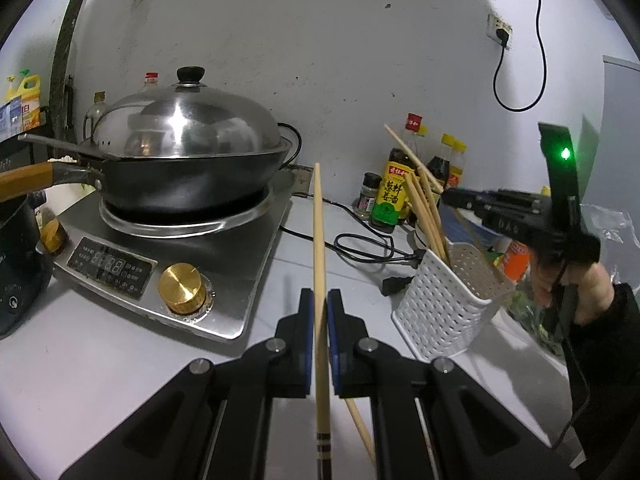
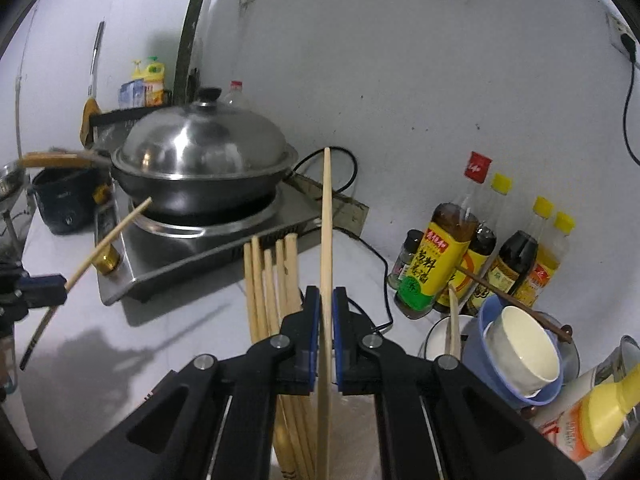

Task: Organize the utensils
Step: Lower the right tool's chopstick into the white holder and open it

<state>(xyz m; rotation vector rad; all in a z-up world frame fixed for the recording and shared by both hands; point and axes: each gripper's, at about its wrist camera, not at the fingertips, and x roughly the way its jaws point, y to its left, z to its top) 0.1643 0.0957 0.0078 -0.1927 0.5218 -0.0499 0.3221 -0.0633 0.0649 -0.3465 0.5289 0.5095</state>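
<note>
My left gripper (image 1: 319, 304) is shut on a pale wooden chopstick (image 1: 319, 240) that points up and away over the white counter. A second chopstick (image 1: 360, 428) lies on the counter under it. A white perforated holder (image 1: 444, 304) to the right holds several chopsticks (image 1: 424, 204). My right gripper (image 2: 327, 300) is shut on another chopstick (image 2: 327, 220), right above the holder; the chopsticks in the holder (image 2: 272, 280) stand just left of its fingers. The right gripper also shows in the left wrist view (image 1: 460, 196), over the holder. The left gripper (image 2: 52, 284) shows at the right wrist view's left edge.
An induction cooker (image 1: 180, 264) with a lidded wok (image 1: 188, 152) stands at the left. Sauce bottles (image 2: 480, 248) line the wall at the right. A blue bowl with a white cup (image 2: 520, 356) and a brown chopstick across it sits beside them. Black cables (image 1: 360, 248) lie behind the holder.
</note>
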